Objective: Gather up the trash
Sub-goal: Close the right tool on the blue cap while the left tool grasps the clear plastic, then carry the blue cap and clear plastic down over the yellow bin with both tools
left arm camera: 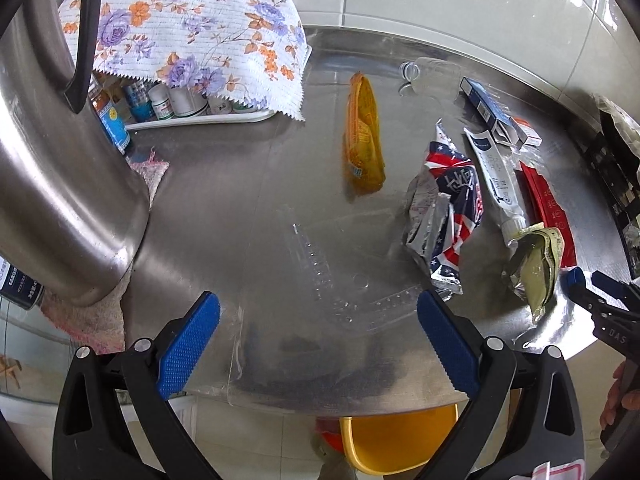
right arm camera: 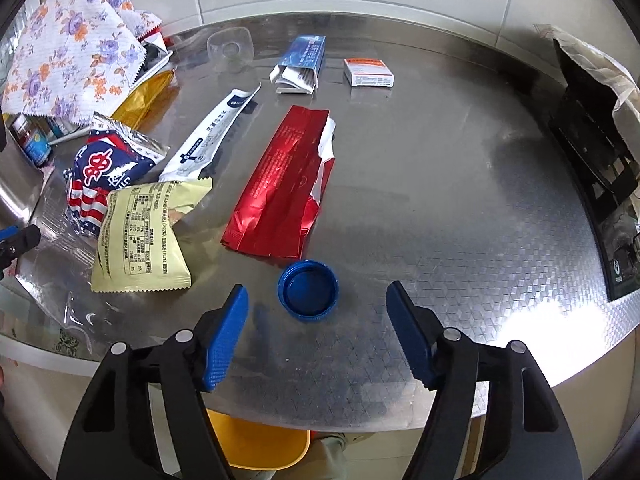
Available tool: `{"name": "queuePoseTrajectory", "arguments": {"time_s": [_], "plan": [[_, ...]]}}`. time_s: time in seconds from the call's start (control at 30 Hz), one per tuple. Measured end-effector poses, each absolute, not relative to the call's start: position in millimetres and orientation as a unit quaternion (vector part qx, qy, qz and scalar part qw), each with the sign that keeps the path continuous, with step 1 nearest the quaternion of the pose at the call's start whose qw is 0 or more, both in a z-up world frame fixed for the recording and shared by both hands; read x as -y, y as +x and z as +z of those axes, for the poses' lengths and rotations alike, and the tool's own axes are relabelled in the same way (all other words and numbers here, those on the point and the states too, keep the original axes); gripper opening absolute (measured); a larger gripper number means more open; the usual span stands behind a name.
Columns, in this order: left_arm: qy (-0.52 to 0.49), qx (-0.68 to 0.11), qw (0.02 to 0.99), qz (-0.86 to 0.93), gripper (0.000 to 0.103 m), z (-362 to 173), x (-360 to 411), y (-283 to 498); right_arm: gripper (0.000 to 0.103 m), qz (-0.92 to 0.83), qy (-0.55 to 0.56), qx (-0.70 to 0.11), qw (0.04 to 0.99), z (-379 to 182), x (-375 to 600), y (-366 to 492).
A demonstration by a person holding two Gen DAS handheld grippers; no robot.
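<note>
Blue cap (right arm camera: pixel 308 291) lay open side up on the steel table (right arm camera: pixel 460 240), just beyond my right claw (right arm camera: pixel 316 312) and roughly centred between its fingers, a little toward the left one. The jaws stood partly open, wider than the cap and touching nothing. Being round, the cap offered no long axis to square up to, so I judged a straight push forward and down would bracket it. My right hand was clearly the nearer one. The red wrapper (right arm camera: pixel 280 188) lay just past the cap, its length running away from me. My left claw (left arm camera: pixel 318 320) hung wide and empty over a clear plastic tray (left arm camera: pixel 344 280), well left of the cap.
</note>
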State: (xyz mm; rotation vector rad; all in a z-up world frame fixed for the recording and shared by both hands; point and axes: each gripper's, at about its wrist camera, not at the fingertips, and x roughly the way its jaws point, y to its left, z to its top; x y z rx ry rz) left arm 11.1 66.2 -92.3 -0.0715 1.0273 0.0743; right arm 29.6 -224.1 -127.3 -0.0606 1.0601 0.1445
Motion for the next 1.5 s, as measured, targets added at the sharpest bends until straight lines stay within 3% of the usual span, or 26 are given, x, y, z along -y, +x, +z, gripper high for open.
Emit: {"name": "queuePoseTrajectory", "arguments": {"time_s": [0.17, 0.23, 0.67, 0.77, 0.83, 0.97, 1.03, 1.5], "plan": [[-0.037, -0.492, 0.869, 0.029, 0.098, -95, -68, 12, 0.048, 0.083, -0.028, -0.497, 0.863, -129, 220, 33], [-0.039, -0.494, 0.868, 0.019, 0.098, -97, -67, 14, 0.032, 0.091, -0.027, -0.494, 0.864, -129, 217, 34], [-0.079, -0.486, 0.87, 0.023, 0.096, -97, -75, 25, 0.032, 0.094, -0.027, -0.496, 0.863, -128, 216, 35], [-0.081, -0.502, 0.861, 0.023, 0.082, -105, -80, 32, 0.032, 0.094, -0.026, -0.496, 0.863, -128, 216, 36], [-0.091, -0.512, 0.854, 0.015, 0.063, -111, -82, 33, 0.032, 0.094, -0.026, -0.495, 0.863, -128, 216, 36], [-0.083, -0.517, 0.852, 0.008, 0.038, -116, -81, 30, 0.032, 0.091, -0.03, -0.493, 0.865, -128, 216, 35], [-0.092, -0.519, 0.85, 0.005, 0.017, -117, -85, 30, 0.032, 0.09, -0.028, -0.491, 0.866, -128, 217, 33], [-0.09, -0.499, 0.862, -0.009, 0.012, -97, -92, 13, 0.032, 0.067, 0.011, -0.481, 0.874, -113, 227, 11]]}}
